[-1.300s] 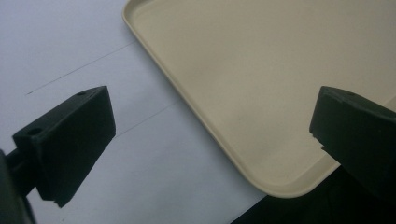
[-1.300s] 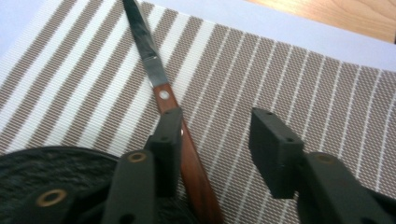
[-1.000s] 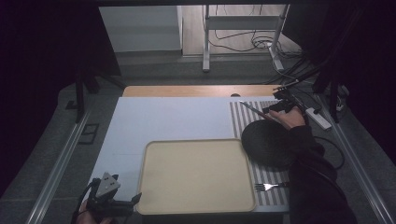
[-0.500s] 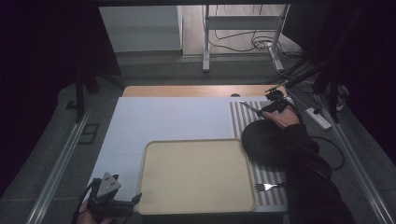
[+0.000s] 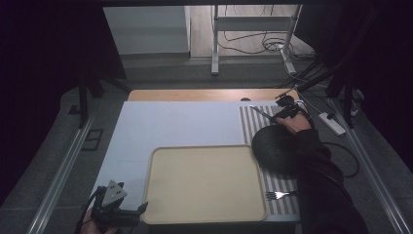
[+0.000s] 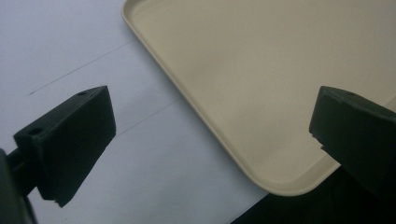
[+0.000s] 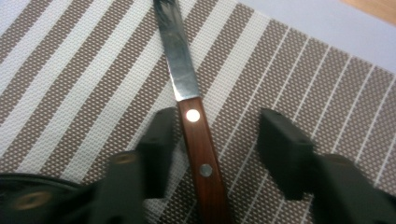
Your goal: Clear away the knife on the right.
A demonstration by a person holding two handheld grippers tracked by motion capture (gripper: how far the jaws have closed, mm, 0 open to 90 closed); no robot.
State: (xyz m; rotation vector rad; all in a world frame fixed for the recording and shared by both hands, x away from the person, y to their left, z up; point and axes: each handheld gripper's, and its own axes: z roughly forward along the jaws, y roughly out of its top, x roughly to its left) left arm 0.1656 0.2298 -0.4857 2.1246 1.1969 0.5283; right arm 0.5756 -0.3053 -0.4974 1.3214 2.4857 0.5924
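While the right claw (image 5: pixel 284 108) hangs over the far right of the tabletop (image 5: pixel 180 124) in the high view, the knife (image 5: pixel 262 114) lies just to its left on the striped placemat (image 5: pixel 251 127), blade running away up-left. Black plate (image 5: pixel 275 148): directly nearer the person than this claw, under the sleeve. Fork (image 5: pixel 278 195): well apart, at the mat's near end. Beige tray (image 5: pixel 205 184): between the two claws. Left claw (image 5: pixel 142 210): at the tray's near left corner, far from the knife; the right hand is plainly the nearer.

Left gripper view: left claw (image 6: pixel 210 140) open wide, nothing between the jaws; tray (image 6: pixel 261 84) corner ahead and to the right, bare tabletop (image 6: pixel 93 42) to the left.

Right gripper view: right claw (image 7: pixel 212 140) straddling the knife's wooden handle (image 7: pixel 201 158), jaws having just been closing. Handle's long axis runs straight ahead between the jaws, blade (image 7: pixel 175 51) pointing away. Left jaw sits just beside the handle, right jaw stands off with mat showing in the gap; no grip yet, by my reading. Plate rim (image 7: pixel 28 184) at lower left, near the left jaw, is the one thing likely to crowd the closing.
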